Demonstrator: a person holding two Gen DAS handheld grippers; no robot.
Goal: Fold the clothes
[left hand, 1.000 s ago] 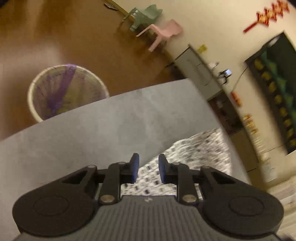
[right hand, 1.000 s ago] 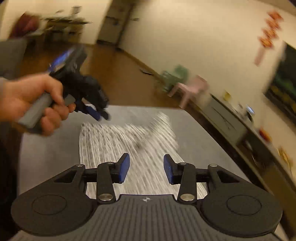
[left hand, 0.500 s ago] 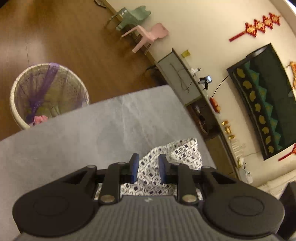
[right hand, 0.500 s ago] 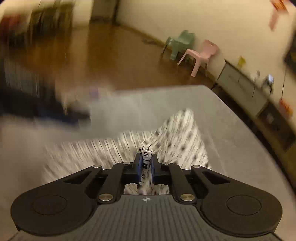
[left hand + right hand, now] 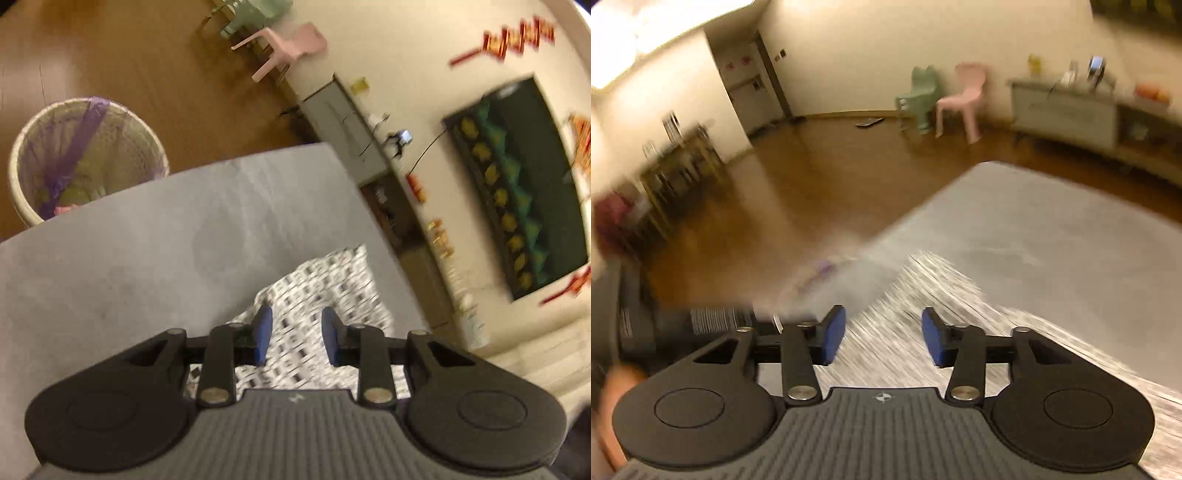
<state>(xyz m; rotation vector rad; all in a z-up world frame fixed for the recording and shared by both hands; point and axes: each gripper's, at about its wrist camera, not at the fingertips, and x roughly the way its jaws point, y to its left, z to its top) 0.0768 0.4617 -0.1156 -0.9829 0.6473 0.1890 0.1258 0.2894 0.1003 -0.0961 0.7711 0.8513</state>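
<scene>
risk: patterned cloth [image 5: 321,288] on grey table [image 5: 147,240] may bunch; left gripper [image 5: 296,338] & right gripper [image 5: 883,336] jaws just opened, both released w/ nothing pinched.

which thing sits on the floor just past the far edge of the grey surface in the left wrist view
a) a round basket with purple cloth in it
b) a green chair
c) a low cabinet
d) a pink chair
a: the round basket, purple cloth inside, stands on the wood floor right behind the edge of the grey surface; the chairs and cabinet are back by the wall.
</scene>
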